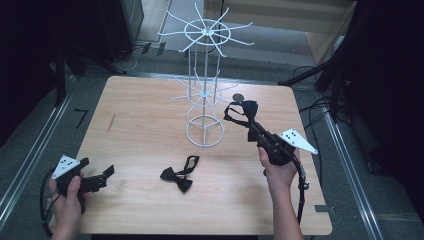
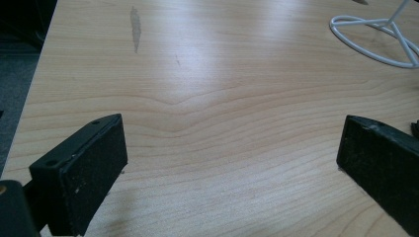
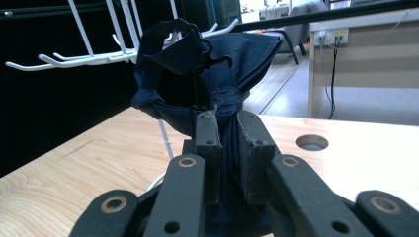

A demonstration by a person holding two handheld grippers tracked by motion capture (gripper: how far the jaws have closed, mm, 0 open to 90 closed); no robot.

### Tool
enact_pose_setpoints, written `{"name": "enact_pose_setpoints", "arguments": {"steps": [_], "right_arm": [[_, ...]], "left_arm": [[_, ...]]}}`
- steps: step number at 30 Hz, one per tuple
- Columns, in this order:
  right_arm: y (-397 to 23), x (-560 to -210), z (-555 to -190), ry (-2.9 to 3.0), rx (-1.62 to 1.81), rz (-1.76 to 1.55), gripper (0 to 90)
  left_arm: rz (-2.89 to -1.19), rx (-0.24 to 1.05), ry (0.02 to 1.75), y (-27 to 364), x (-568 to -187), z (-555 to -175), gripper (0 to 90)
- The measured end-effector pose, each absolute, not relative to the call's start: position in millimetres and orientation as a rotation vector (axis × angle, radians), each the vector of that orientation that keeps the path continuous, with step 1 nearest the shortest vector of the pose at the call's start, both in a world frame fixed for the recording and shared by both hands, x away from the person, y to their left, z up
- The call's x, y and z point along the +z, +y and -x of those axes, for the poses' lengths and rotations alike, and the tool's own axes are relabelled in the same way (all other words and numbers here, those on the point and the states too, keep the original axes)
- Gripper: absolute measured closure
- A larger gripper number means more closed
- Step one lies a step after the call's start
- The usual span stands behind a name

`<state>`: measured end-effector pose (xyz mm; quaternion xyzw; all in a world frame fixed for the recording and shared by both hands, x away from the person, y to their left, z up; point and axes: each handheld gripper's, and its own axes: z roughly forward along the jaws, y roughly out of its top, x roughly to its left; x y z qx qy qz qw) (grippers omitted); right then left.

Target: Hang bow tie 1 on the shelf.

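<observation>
Now | my right tool [image 1: 251,126] pinches the dark bow tie [image 1: 243,110] beside the white rack [image 1: 205,95] | left tool [image 1: 97,178] spread, idle on worktop [image 1: 140,125] | keep strap loop open, approach a hook [image 3: 29,64] tip-on, slowly.

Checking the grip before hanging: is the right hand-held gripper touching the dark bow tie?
Touching. In the right gripper view, the right hand-held gripper pinches the bow tie between its pads.

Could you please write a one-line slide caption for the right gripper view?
Right gripper clamps a dark bow tie before the white wire rack.
</observation>
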<state>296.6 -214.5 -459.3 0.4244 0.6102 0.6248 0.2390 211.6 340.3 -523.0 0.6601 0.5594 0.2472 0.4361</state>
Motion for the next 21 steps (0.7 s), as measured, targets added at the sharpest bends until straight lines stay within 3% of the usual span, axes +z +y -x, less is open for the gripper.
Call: {"name": "enact_pose_setpoints", "arguments": {"steps": [21], "right_arm": [[-207.7,-452.0,-308.5,1.657,1.760,-1.221,82.3]], "left_arm": [[-1.642,0.615,1.392,340.6,-522.8,-211.3,0.0]]}}
